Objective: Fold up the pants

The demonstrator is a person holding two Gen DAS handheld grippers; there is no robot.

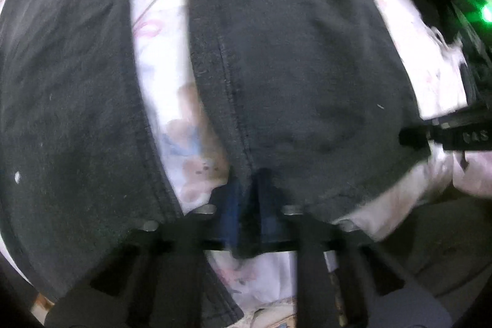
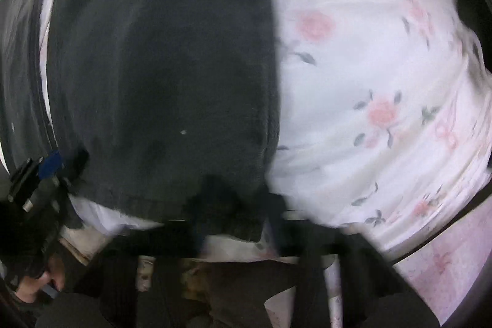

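Black pants [image 1: 292,66] lie on a white floral bedsheet [image 1: 160,51]; a second leg [image 1: 67,112] runs down the left side with a strip of sheet between the two. My left gripper [image 1: 246,205] points down at the near hem of the middle leg, its blue pads shut on the dark cloth. My right gripper [image 1: 412,139] reaches in from the right at that leg's hem corner. In the right wrist view the leg [image 2: 169,66] fills the left half. My right gripper [image 2: 230,205] is shut on its near hem, though blurred. My left gripper [image 2: 52,168] grips the hem's left corner.
The floral bedsheet [image 2: 369,66] covers the right half of the right wrist view and drops away at its lower right edge. A person's hand [image 2: 30,288] holds the left gripper's handle at the lower left. A green light [image 1: 486,11] glows at the far right.
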